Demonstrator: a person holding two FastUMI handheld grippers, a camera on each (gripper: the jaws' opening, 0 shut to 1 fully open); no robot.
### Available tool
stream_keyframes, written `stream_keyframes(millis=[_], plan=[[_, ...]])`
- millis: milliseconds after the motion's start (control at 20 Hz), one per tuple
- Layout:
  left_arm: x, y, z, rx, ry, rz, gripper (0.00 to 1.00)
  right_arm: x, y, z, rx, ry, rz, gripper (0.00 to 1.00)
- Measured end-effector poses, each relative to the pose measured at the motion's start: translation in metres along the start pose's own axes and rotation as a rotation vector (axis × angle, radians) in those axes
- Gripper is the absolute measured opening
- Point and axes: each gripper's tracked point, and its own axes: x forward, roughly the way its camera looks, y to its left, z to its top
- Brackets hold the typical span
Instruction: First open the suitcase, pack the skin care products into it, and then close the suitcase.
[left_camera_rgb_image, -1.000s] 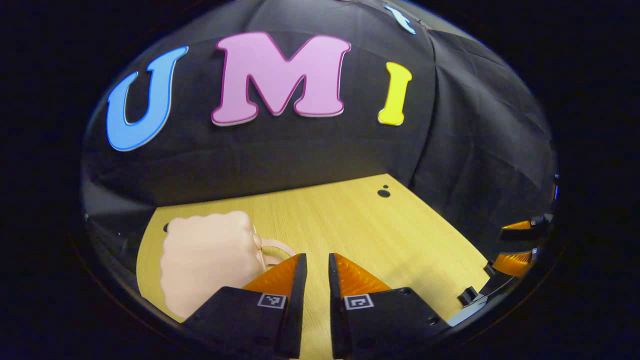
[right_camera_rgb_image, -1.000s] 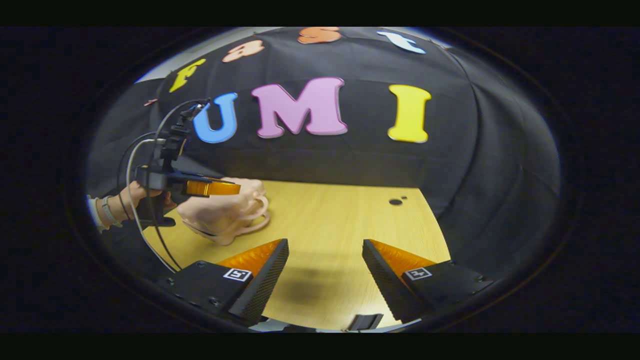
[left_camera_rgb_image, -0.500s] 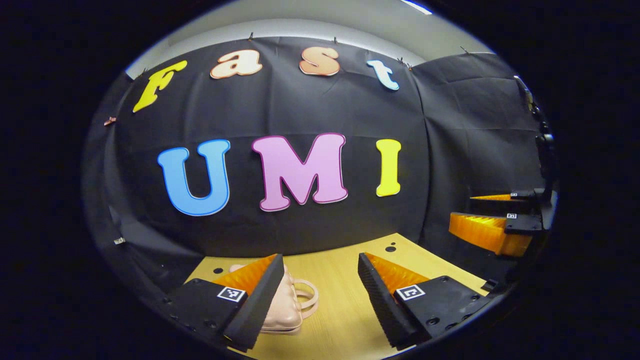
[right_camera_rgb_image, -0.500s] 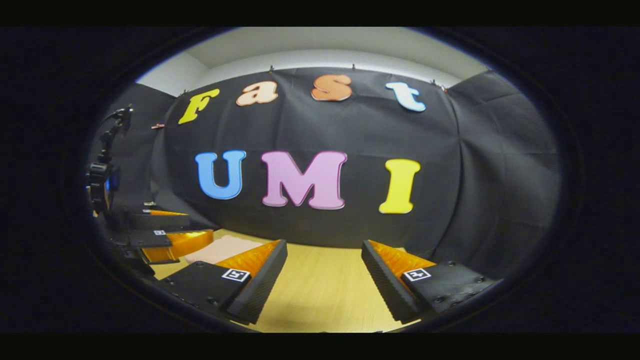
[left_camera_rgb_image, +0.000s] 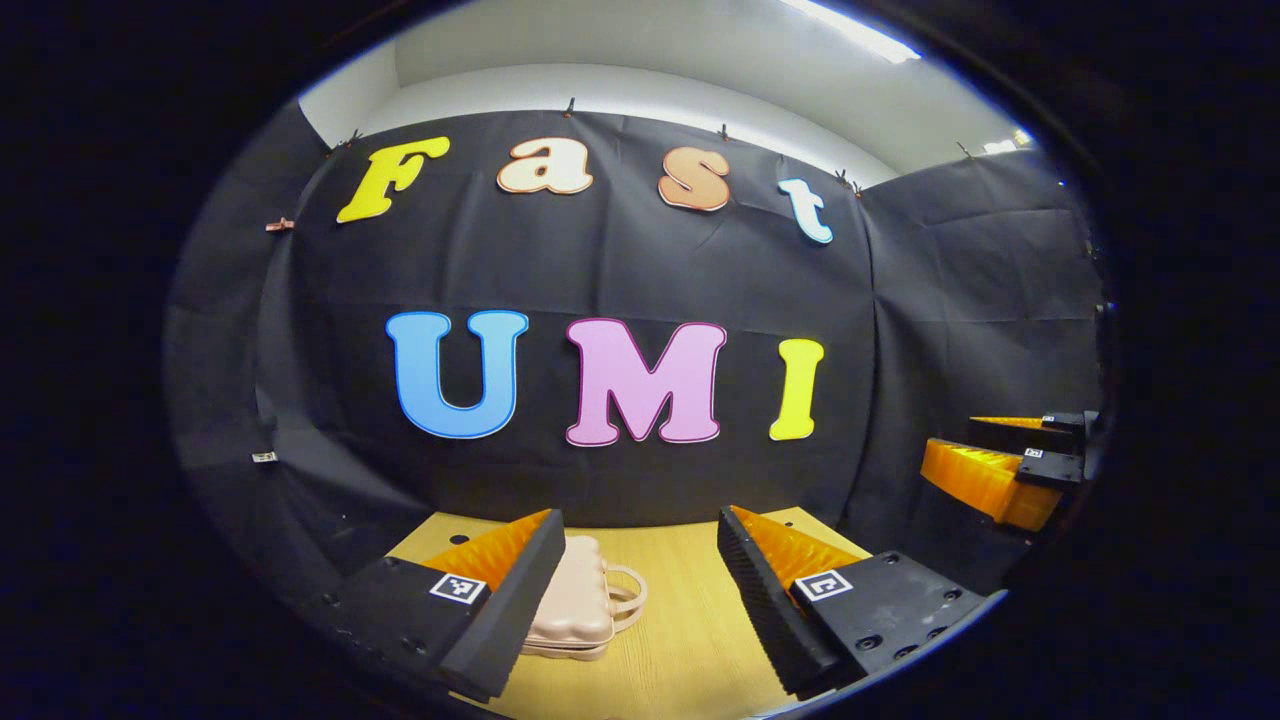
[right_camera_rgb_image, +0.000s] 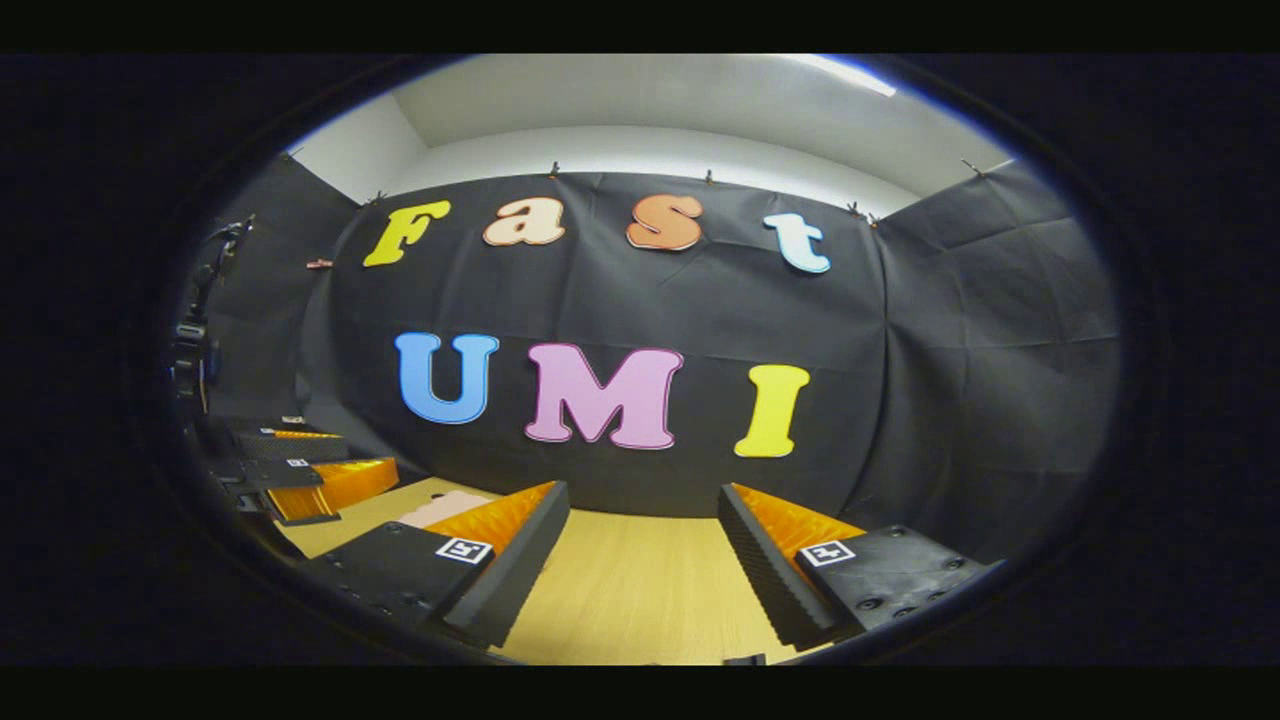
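A small pale pink suitcase (left_camera_rgb_image: 578, 603) lies flat on the wooden table (left_camera_rgb_image: 690, 640), its lid down and its looped handle (left_camera_rgb_image: 628, 598) pointing right. My left gripper (left_camera_rgb_image: 635, 520) hangs open above the table, and its left finger covers the suitcase's left part. In the right gripper view a strip of the suitcase (right_camera_rgb_image: 440, 507) shows behind my right gripper's left finger. My right gripper (right_camera_rgb_image: 642, 495) is open over bare table (right_camera_rgb_image: 640, 590). Each gripper appears in the other's view: the right gripper (left_camera_rgb_image: 950, 440) at the far right, the left gripper (right_camera_rgb_image: 368, 452) at the far left, both held apart from the suitcase.
The booth's black cloth wall (left_camera_rgb_image: 620, 260) closes the back and sides right behind the table's far edge. A white wall and ceiling (right_camera_rgb_image: 640, 120) show above it. Bare wood lies to the right of the suitcase.
My left gripper went from nearly shut to open. Both grippers rose and tipped up from the table, so the suitcase dropped low in both views. The suitcase has not moved.
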Motion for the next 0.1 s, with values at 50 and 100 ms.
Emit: stream_keyframes(millis=[50, 100], plan=[[-0.0013, 0.0032, 0.0009, -0.013, 0.001, 0.010, 0.96, -0.0012, 0.0013, 0.0015, -0.006, -0.004, -0.003, 0.92], [-0.0034, 0.0059, 0.0003, -0.025, 0.004, 0.021, 0.96, -0.0029, 0.0034, 0.0023, -0.008, -0.008, -0.002, 0.95]])
